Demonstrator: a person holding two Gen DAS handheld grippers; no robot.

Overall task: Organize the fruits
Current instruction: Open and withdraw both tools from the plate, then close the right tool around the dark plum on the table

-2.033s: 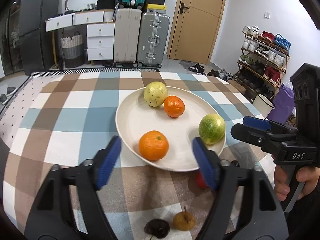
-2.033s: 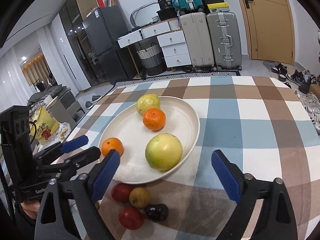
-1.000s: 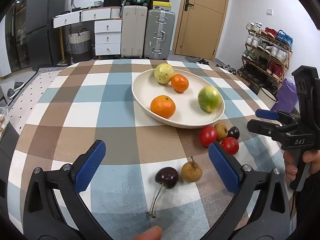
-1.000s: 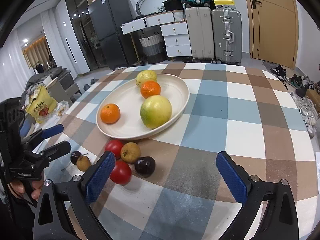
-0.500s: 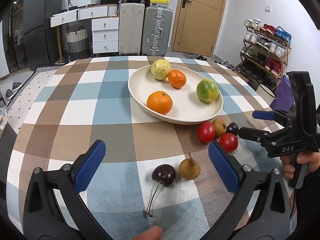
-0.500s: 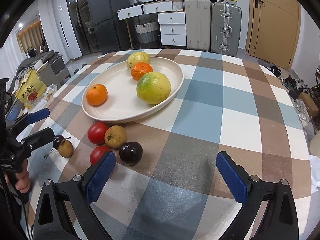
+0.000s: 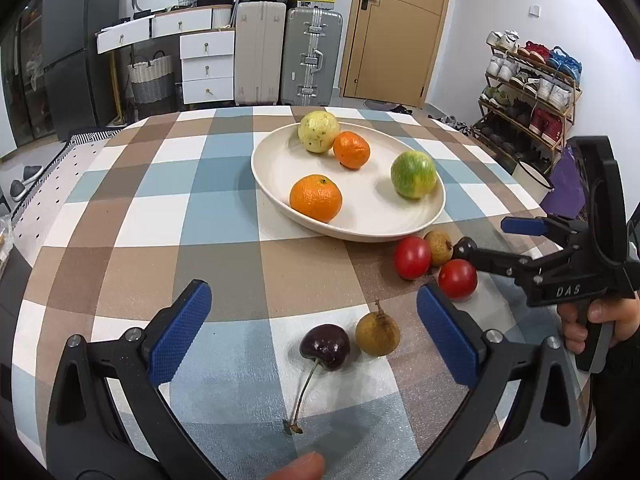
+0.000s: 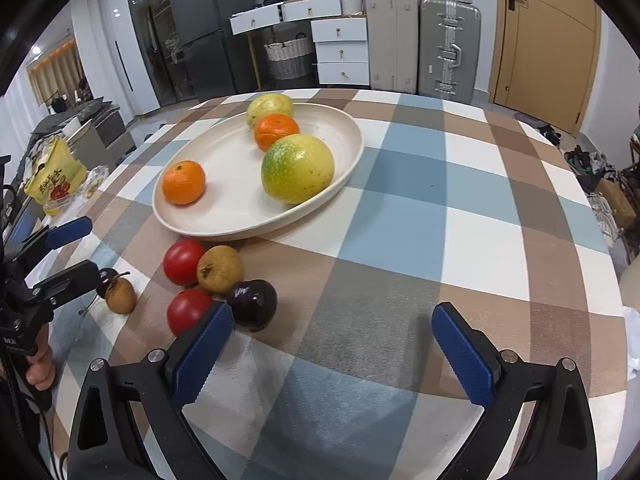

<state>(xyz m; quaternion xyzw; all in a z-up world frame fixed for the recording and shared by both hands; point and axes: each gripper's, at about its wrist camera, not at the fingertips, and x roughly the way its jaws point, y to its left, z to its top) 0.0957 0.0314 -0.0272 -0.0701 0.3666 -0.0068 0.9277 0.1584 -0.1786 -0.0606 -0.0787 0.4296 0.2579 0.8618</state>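
A cream plate (image 7: 280, 168) (image 8: 224, 152) holds two oranges (image 7: 316, 198), a yellow fruit (image 7: 319, 126) and a green-yellow fruit (image 7: 413, 175) (image 8: 298, 169). On the checked cloth near the plate lie two red tomatoes (image 7: 412, 258) (image 8: 183, 262), a brown longan (image 8: 220, 269) and a dark plum (image 8: 253, 305). A dark cherry (image 7: 325, 346) with a stem and another brown longan (image 7: 377, 335) lie between my open left gripper's (image 7: 314, 340) fingers. My right gripper (image 8: 332, 352) is open and empty, its left pad (image 8: 200, 354) just beside the plum; it shows in the left wrist view (image 7: 492, 242).
The round table's edge (image 8: 612, 280) curves close on the right. A yellow snack bag (image 8: 52, 178) sits left of the table. Suitcases (image 7: 308, 56), drawers (image 7: 206, 68), a fridge (image 7: 76, 40), a door and a shoe rack (image 7: 528, 92) stand behind.
Both grippers have pulled back from the plate and lowered toward the small fruits. The left one opened wide and now frames the cherry and longan. The fruits have not moved.
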